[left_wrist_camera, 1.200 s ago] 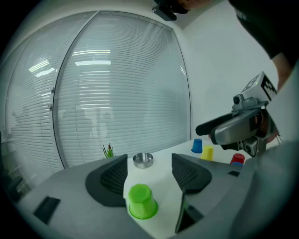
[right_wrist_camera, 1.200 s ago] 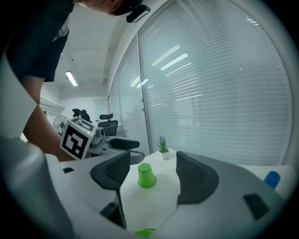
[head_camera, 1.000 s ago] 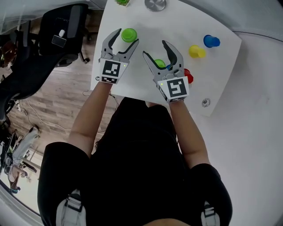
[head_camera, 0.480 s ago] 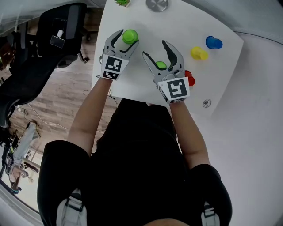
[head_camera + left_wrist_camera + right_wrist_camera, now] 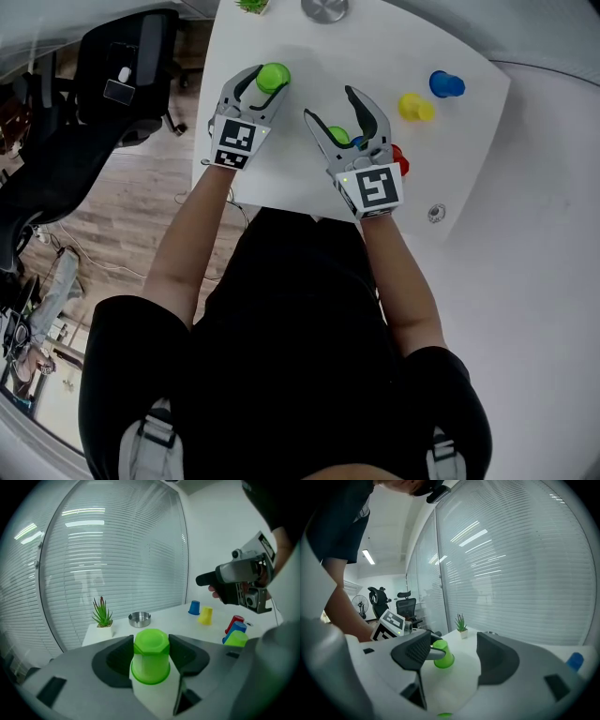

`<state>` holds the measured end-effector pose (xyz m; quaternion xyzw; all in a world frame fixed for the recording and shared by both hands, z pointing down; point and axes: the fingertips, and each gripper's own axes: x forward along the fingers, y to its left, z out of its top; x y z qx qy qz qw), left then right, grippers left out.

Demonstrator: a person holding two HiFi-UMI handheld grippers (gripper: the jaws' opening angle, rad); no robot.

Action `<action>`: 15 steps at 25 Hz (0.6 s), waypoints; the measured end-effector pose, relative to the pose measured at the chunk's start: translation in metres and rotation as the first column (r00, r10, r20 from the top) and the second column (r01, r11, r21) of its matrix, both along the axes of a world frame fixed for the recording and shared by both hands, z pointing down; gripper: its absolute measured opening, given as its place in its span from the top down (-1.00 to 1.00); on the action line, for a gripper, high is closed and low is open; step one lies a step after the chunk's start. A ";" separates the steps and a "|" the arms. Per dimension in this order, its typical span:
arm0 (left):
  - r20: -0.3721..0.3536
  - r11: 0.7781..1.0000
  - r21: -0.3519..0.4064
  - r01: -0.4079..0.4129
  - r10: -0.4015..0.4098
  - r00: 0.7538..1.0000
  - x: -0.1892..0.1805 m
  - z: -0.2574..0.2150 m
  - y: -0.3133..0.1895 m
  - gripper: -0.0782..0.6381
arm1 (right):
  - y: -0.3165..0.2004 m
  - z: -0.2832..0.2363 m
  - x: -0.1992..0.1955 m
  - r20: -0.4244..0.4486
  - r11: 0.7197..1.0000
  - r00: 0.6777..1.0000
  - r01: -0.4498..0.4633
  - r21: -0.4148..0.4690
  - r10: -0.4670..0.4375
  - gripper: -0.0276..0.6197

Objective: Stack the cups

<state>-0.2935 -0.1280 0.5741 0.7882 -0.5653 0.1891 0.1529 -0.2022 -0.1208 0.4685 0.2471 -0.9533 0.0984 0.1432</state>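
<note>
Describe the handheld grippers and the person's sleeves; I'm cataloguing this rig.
The left gripper and right gripper match: light grey bodies, each with two curved, claw-like jaws lined with dark pads. Each carries a white cube printed with black square markers. No cables show. The person wears a black short-sleeved top.

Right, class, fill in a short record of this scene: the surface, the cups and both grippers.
surface: white table
left gripper: jaws have just been closing, now pressing an upside-down lime-green plastic cup standing on the table
right gripper: jaws open, empty, hovering over a second green plastic cup
other cups: yellow plastic cup, blue plastic cup, red plastic cup
</note>
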 end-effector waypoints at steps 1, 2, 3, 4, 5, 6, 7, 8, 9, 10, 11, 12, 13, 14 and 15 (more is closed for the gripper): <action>0.002 1.000 0.007 -0.001 0.001 1.000 0.002 -0.007 0.001 0.11 | 0.001 -0.001 0.003 -0.001 1.000 1.000 -0.005 0.003 0.005 0.00; 0.004 1.000 0.015 -0.004 0.004 1.000 0.004 -0.014 0.001 0.11 | 0.002 -0.003 0.007 0.001 1.000 1.000 -0.010 0.006 0.010 0.00; 0.008 1.000 0.022 -0.009 0.009 1.000 0.007 -0.022 0.003 0.11 | 0.003 -0.005 0.011 0.003 1.000 1.000 -0.014 0.010 0.014 0.00; 0.013 0.999 0.028 -0.015 0.014 1.000 0.011 -0.029 0.004 0.11 | 0.004 -0.008 0.015 0.004 1.000 1.000 -0.016 0.014 0.016 0.00; 0.019 0.999 0.033 -0.020 0.019 1.000 0.014 -0.036 0.005 0.11 | 0.005 -0.011 0.019 0.006 1.000 1.000 -0.016 0.018 0.016 0.00; 0.023 0.999 0.038 -0.023 0.022 1.000 0.018 -0.043 0.006 0.11 | 0.005 -0.014 0.024 0.008 1.000 1.000 -0.016 0.021 0.015 0.00; 0.025 0.999 0.042 -0.022 0.021 0.999 0.021 -0.050 0.007 0.11 | 0.004 -0.017 0.029 0.011 1.000 1.000 -0.014 0.024 0.014 0.00; 0.028 0.999 0.044 -0.020 0.019 0.999 0.024 -0.057 0.008 0.11 | 0.003 -0.020 0.034 0.016 1.000 1.000 -0.013 0.026 0.012 0.00; 0.029 0.999 0.047 -0.018 0.016 0.999 0.029 -0.063 0.009 0.11 | 0.002 -0.024 0.039 0.022 1.000 1.000 -0.011 0.028 0.010 0.00; 0.031 0.999 0.049 -0.018 0.016 0.999 0.034 -0.069 0.011 0.11 | 0.002 -0.027 0.045 0.026 0.999 1.000 -0.007 0.033 0.006 0.00; 0.032 0.998 0.052 -0.021 0.019 0.999 0.041 -0.075 0.014 0.11 | 0.002 -0.030 0.051 0.026 0.999 1.000 -0.003 0.041 0.002 0.00; 0.034 0.998 0.053 -0.025 0.023 0.999 0.049 -0.081 0.017 0.11 | 0.004 -0.031 0.059 0.024 0.999 1.000 0.001 0.046 -0.002 0.00; 0.035 0.998 0.053 -0.027 0.026 0.999 0.057 -0.086 0.020 0.11 | 0.006 -0.032 0.066 0.021 0.999 1.000 0.006 0.048 -0.007 0.00; 0.035 0.998 0.052 -0.029 0.027 0.999 0.065 -0.091 0.024 0.11 | 0.008 -0.033 0.072 0.018 0.999 1.000 0.011 0.050 -0.012 0.00; 0.035 0.998 0.050 -0.031 0.029 0.999 0.072 -0.095 0.027 0.11 | 0.010 -0.033 0.078 0.014 0.999 1.000 0.017 0.050 -0.017 0.01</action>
